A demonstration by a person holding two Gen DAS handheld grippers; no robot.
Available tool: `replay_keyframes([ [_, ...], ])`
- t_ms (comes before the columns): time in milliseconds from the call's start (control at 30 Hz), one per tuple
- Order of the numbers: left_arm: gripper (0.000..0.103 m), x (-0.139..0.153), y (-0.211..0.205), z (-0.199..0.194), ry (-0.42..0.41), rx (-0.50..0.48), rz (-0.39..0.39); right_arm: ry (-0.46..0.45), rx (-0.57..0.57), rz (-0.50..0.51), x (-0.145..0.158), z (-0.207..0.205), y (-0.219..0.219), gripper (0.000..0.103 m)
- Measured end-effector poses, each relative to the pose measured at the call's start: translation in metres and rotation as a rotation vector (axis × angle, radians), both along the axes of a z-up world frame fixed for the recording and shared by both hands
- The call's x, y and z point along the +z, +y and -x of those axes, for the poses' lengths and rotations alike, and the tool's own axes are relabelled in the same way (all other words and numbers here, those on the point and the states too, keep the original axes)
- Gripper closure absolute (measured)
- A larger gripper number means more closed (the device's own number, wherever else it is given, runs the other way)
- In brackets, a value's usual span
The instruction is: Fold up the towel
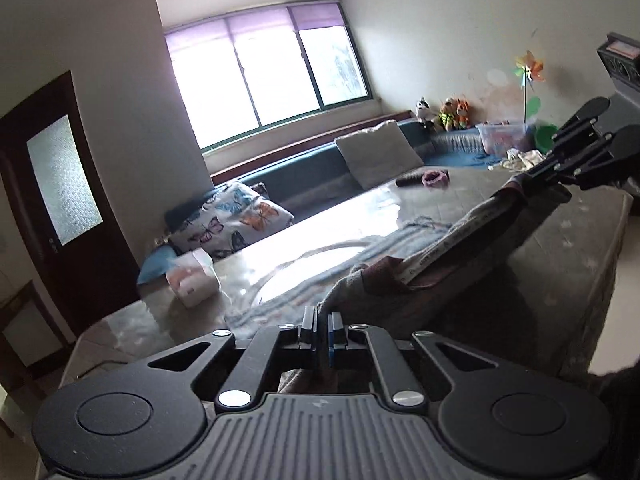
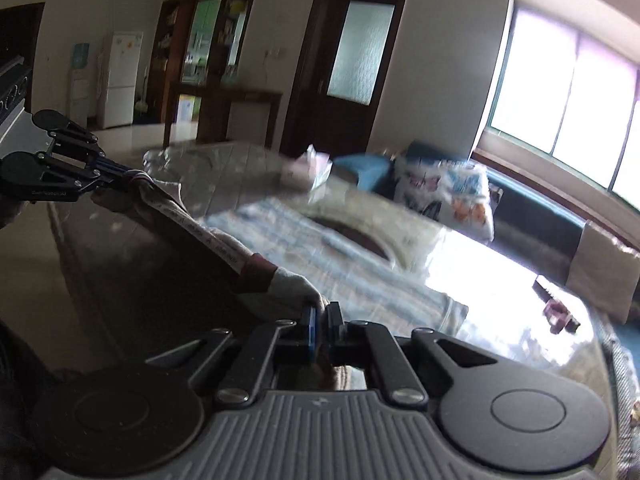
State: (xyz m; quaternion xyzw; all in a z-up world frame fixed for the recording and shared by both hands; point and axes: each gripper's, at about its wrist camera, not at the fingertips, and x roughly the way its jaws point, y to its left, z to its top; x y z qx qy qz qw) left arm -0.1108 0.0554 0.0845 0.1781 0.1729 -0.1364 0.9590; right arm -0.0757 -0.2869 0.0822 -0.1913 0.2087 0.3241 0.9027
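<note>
Both grippers, left [image 1: 322, 322] & right [image 2: 320, 320], are clamped on corners of the towel [image 1: 460, 240], its edge stretched taut above the table [image 1: 560, 240], so folding's mid-way, w/ laying down and squaring left.

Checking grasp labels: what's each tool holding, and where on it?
Both hold the towel, stretched between them above the table. Left tool pinches one end of its top edge, right tool the other end.

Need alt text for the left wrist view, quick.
The left hand-held gripper is shut on a towel corner, its edge stretched to the right hand-held gripper over a glossy table; window behind.
</note>
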Motion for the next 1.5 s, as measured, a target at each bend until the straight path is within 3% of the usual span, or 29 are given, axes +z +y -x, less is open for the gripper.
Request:
replay_keyframes([
  [133, 0.098, 0.004, 0.0, -0.046, 0.006, -0.012, -0.027, -0.011, -0.018, -0.001, 0.005, -0.036, 0.006, 0.099],
  [333, 0.098, -0.003, 0.007, -0.132, 0.092, -0.026, -0.021, 0.009, -0.054, 0.011, 0.003, -0.106, 0.017, 0.099],
  [667, 0.098, -0.05, 0.014, -0.255, 0.253, 0.004, -0.024, 0.092, -0.156, 0.055, -0.034, -0.221, 0.043, 0.099],
  [867, 0.091, -0.067, 0.034, -0.287, 0.293, 0.117, 0.079, 0.194, -0.26, -0.042, -0.066, -0.271, 0.043, 0.095],
  [933, 0.073, -0.073, 0.041, -0.298, 0.306, 0.155, 0.114, 0.207, -0.297, -0.084, -0.072, -0.28, 0.041, 0.092],
  [967, 0.067, -0.072, 0.044, -0.3, 0.305, 0.169, 0.127, 0.21, -0.311, -0.114, -0.074, -0.283, 0.037, 0.085],
  [1133, 0.067, -0.056, 0.045, -0.284, 0.308, 0.147, 0.186, 0.2, -0.3, -0.156, -0.069, -0.281, 0.031, 0.082],
  [1267, 0.069, -0.047, 0.038, -0.273, 0.331, 0.101, 0.232, 0.25, -0.214, -0.105, -0.075, -0.277, 0.05, 0.082],
  [1367, 0.071, -0.059, 0.027, -0.282, 0.385, 0.074, 0.23, 0.294, -0.193, -0.086, -0.087, -0.28, 0.064, 0.082],
  [1500, 0.074, -0.081, 0.032, -0.307, 0.437, 0.137, 0.206, 0.346, -0.231, -0.098, -0.101, -0.296, 0.066, 0.082],
])
